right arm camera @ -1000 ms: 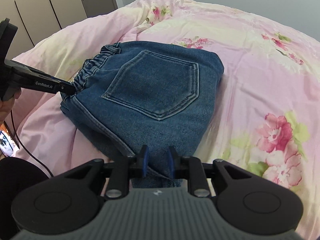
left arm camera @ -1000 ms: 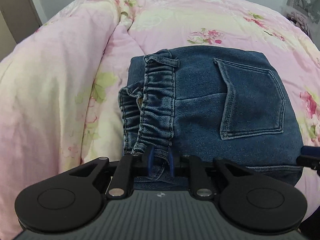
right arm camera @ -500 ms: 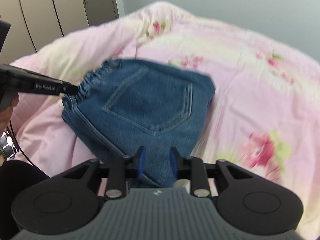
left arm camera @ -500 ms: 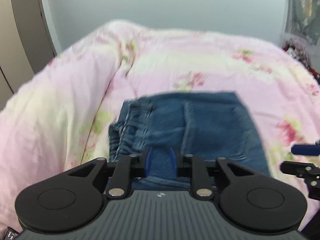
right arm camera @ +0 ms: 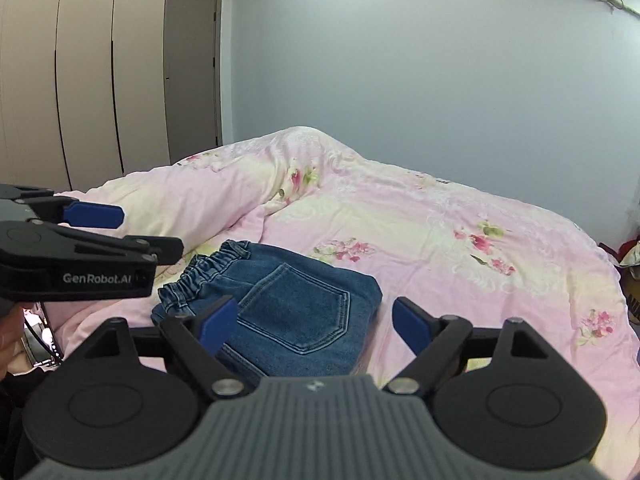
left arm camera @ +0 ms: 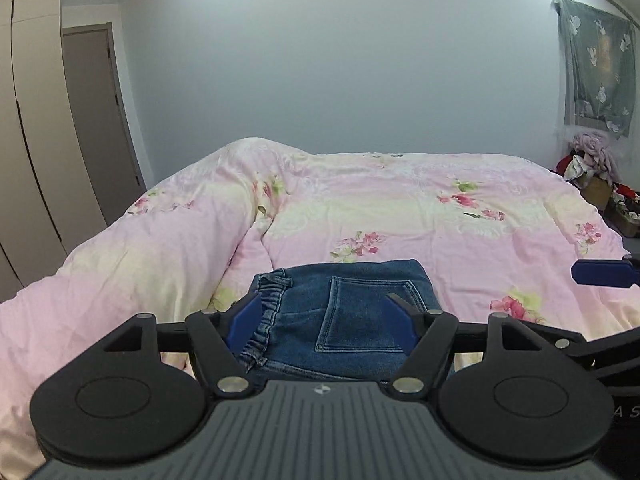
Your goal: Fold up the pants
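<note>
The blue denim pants (left arm camera: 344,316) lie folded into a compact rectangle on the pink floral bedspread (left arm camera: 400,208), back pocket up and elastic waistband at the left. They also show in the right wrist view (right arm camera: 288,312). My left gripper (left arm camera: 322,314) is open and empty, raised above and behind the pants. My right gripper (right arm camera: 316,326) is open and empty, also raised behind the pants. The left gripper shows in the right wrist view (right arm camera: 92,236) at the left edge. A blue fingertip (left arm camera: 600,273) of the right gripper shows at the right edge of the left wrist view.
A rumpled ridge of the bedspread (right arm camera: 240,184) rises left of the pants. Wardrobe doors (right arm camera: 80,72) and a room door (right arm camera: 192,72) stand at the left. Piled clothes and boxes (left arm camera: 596,172) sit by the bed's far right under a hanging cloth (left arm camera: 600,64).
Both grippers have let go of the pants, opened wide and lifted back and up. The folded pants stay on the bed.
</note>
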Demonstrator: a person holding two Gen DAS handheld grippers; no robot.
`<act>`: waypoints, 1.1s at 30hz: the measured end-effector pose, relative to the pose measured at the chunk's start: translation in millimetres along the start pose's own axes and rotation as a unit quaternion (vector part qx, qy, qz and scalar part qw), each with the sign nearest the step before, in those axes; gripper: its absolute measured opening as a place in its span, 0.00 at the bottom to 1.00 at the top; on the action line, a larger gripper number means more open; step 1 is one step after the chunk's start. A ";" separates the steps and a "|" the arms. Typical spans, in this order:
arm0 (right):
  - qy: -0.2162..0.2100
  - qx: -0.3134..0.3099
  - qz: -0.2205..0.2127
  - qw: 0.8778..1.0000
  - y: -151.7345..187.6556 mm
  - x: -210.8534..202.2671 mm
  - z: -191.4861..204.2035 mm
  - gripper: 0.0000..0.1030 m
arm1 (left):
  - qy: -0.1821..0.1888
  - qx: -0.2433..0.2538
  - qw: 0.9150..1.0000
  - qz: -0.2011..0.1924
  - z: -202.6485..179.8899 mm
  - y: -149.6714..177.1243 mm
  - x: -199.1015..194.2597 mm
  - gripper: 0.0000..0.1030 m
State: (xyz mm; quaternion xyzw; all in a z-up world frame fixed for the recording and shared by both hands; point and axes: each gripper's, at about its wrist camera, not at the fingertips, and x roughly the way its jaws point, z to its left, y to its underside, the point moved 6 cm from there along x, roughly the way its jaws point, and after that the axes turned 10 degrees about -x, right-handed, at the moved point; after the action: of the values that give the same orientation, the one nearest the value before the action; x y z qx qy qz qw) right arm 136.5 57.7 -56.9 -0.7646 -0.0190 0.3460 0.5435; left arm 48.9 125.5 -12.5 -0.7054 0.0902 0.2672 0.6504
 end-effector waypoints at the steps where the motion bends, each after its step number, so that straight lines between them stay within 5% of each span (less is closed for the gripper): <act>1: 0.001 0.005 0.003 1.000 3.9 -4.1 0.3 0.79 | 0.000 0.000 1.000 0.000 -0.3 2.5 -2.4 0.79; 8: 0.007 0.032 0.027 0.999 33.6 -7.9 1.5 0.79 | -0.001 0.051 0.999 0.007 -11.8 28.6 -2.2 0.88; 23: -0.017 0.050 0.085 0.995 69.1 24.1 20.9 0.85 | -0.002 0.018 0.996 0.086 1.3 67.8 25.3 0.88; 33: -0.014 0.058 0.091 0.994 70.0 26.7 19.0 0.85 | 0.002 0.023 0.995 0.095 -4.2 67.3 28.3 0.88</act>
State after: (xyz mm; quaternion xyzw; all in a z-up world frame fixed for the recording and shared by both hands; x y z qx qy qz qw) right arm 122.0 55.5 -132.8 -0.7256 0.0634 0.4052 0.5524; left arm 41.7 118.4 -84.9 -0.6787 0.1646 0.3244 0.6380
